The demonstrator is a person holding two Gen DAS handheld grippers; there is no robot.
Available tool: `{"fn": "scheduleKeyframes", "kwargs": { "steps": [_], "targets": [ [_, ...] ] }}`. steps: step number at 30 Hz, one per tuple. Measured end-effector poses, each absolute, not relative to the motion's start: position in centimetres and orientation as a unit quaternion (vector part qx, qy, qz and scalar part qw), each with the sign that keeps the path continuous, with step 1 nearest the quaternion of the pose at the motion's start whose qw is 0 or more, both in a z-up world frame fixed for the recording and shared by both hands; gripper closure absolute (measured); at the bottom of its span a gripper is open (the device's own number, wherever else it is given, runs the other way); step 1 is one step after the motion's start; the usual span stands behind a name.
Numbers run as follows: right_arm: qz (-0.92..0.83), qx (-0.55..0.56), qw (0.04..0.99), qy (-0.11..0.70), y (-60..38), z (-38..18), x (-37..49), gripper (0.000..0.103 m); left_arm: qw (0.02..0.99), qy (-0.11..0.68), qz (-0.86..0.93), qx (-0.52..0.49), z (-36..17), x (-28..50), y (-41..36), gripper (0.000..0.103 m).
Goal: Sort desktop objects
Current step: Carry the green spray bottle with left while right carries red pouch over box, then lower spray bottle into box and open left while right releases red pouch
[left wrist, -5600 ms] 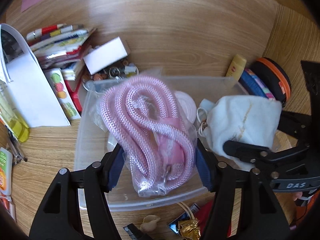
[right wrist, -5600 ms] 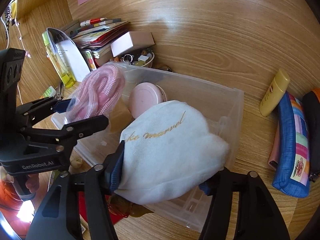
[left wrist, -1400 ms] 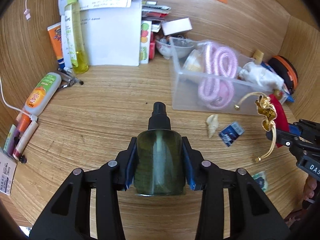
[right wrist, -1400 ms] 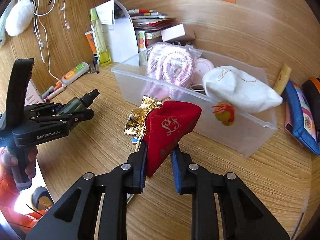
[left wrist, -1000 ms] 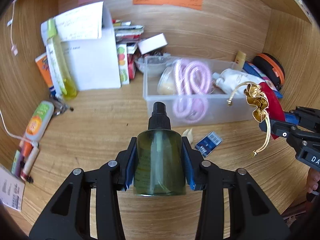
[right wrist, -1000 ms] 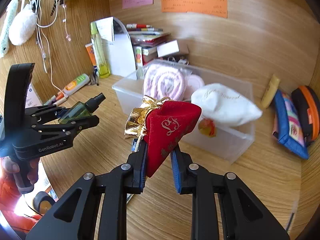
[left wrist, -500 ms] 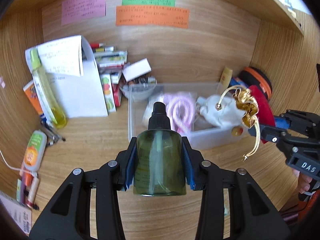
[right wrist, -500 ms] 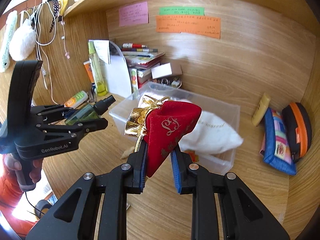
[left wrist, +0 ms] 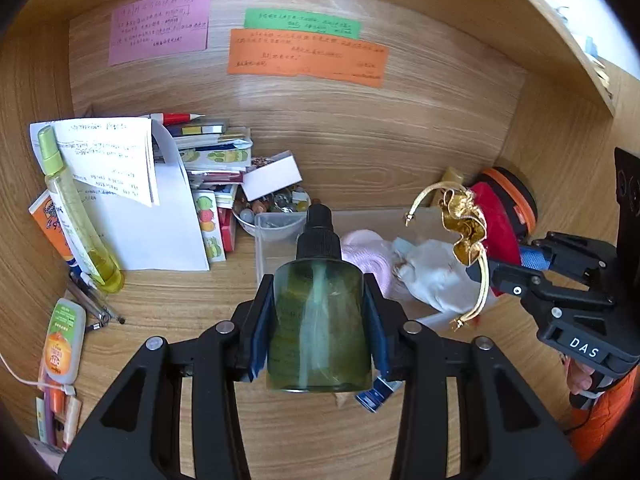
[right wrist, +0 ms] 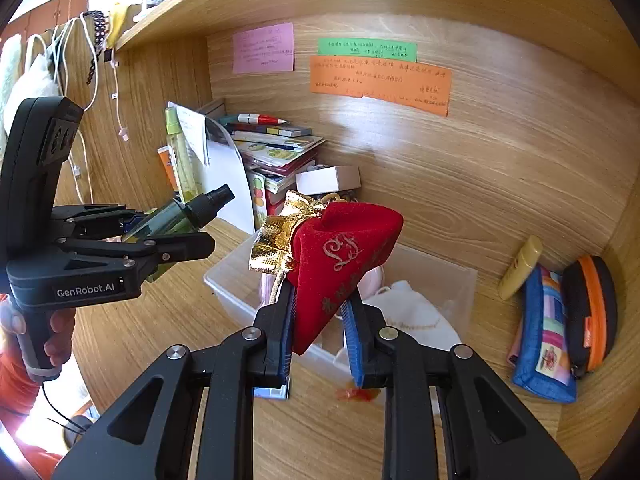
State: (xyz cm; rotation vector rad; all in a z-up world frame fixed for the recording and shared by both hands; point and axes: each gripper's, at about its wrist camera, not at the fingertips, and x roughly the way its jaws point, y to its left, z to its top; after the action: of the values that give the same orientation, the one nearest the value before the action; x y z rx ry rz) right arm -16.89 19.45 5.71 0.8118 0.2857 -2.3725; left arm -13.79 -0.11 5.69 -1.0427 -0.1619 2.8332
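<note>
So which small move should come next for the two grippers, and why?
Probably lower the right gripper toward the clear plastic bin: it grips the red velvet pouch right above it, while the left gripper holds a green spray bottle farther back.

Legible markings:
- "GenRobot.AI", white print on the black body of the left claw [right wrist: 176, 236], left side of the right wrist view
- "DAS", white print on the black body of the right claw [left wrist: 516, 264], right side of the left wrist view
- Gold monogram, apparently "LS", on the red velvet pouch [right wrist: 344, 256]
- Handwriting on the pink note [left wrist: 159, 26], green note [left wrist: 302, 23] and orange note [left wrist: 307, 57] on the far wall: too small to read
</note>
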Motion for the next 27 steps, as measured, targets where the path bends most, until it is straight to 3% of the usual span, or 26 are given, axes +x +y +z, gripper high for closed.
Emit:
{"fn": "scheduleKeyframes", "kwargs": {
  "steps": [27],
  "targets": [
    [-0.861,0.391,0.302,0.119,16.8,-0.1,-24.0,0.082,0.056,-0.043,0.916,-0.396,1.6,-21.3,0.0,0.062]
  ]
}}
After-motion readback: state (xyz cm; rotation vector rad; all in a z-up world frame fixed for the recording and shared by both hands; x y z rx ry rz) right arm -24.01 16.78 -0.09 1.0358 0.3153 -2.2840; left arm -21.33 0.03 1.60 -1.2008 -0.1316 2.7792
